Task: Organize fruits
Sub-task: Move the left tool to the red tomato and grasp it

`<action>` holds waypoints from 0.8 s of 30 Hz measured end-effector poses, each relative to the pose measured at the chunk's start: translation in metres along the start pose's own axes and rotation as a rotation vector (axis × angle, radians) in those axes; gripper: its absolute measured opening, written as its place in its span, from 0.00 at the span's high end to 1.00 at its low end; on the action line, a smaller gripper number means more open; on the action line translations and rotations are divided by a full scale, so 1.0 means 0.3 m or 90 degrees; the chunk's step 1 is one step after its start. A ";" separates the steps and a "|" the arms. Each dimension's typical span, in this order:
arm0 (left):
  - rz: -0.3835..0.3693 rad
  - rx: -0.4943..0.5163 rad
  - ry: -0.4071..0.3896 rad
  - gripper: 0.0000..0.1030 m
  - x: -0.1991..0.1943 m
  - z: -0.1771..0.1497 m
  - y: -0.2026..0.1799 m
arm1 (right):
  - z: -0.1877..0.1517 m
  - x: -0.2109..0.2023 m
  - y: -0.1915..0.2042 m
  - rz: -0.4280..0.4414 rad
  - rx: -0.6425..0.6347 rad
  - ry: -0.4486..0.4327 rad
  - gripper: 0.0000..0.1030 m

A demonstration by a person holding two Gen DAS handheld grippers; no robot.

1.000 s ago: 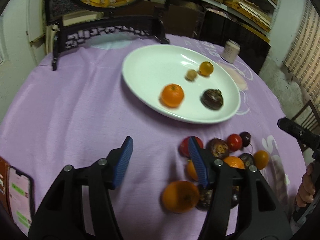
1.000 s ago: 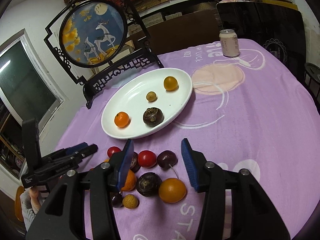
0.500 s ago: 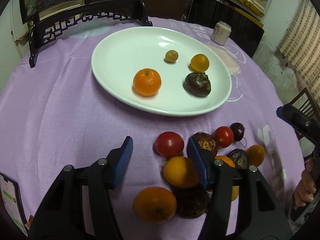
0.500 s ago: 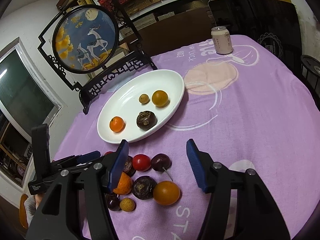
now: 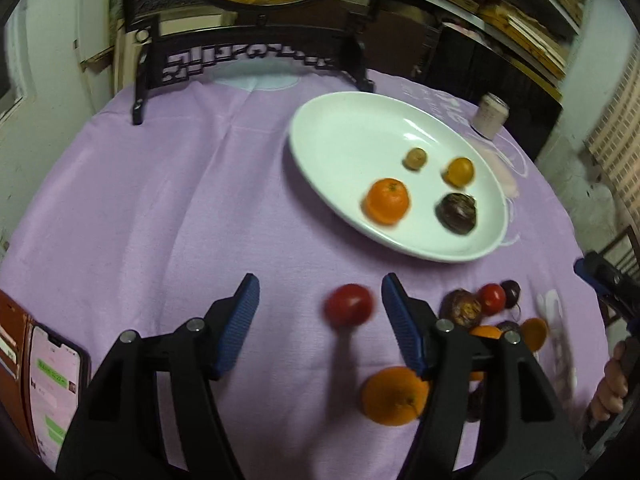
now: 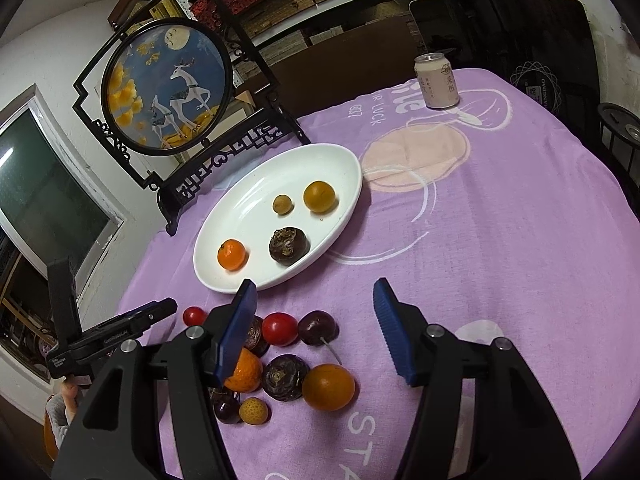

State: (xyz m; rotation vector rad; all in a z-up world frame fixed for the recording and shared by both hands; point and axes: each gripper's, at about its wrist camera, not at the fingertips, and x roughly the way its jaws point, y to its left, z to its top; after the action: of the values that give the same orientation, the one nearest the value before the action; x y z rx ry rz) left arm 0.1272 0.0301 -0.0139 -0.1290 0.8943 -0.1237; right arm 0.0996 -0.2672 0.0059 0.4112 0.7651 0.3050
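Note:
A white oval plate (image 5: 344, 120) (image 6: 256, 208) on the purple cloth holds a mandarin (image 5: 387, 201), a dark round fruit (image 5: 457, 213), a small yellow-orange fruit (image 5: 460, 172) and a small tan fruit (image 5: 415, 158). Several loose fruits lie in front of it: a red tomato (image 5: 349, 305) (image 6: 194, 315), a big orange (image 5: 394, 396), another red tomato (image 6: 280, 329), a dark cherry (image 6: 318, 327), an orange fruit (image 6: 328, 387). My left gripper (image 5: 316, 320) is open and empty, the red tomato between its fingertips. My right gripper (image 6: 314, 330) is open and empty over the pile.
A black framed deer screen (image 6: 172, 88) stands behind the plate. A drink can (image 6: 436, 80) stands at the far side. A phone (image 5: 54, 384) lies at the near left edge. Shelves and dark furniture surround the table.
The left wrist view has swung left and back. The red tomato now sits between the left fingers, blurred. The right gripper has hardly moved.

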 end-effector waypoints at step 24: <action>-0.053 0.019 0.044 0.48 -0.043 -0.133 0.000 | -0.001 0.020 -0.006 0.022 0.013 0.030 0.41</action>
State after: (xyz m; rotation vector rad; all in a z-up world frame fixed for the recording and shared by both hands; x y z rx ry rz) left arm 0.0880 0.0298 -0.0287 -0.1348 0.9565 -0.2193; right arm 0.1038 -0.2663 0.0012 0.4373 0.8078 0.3401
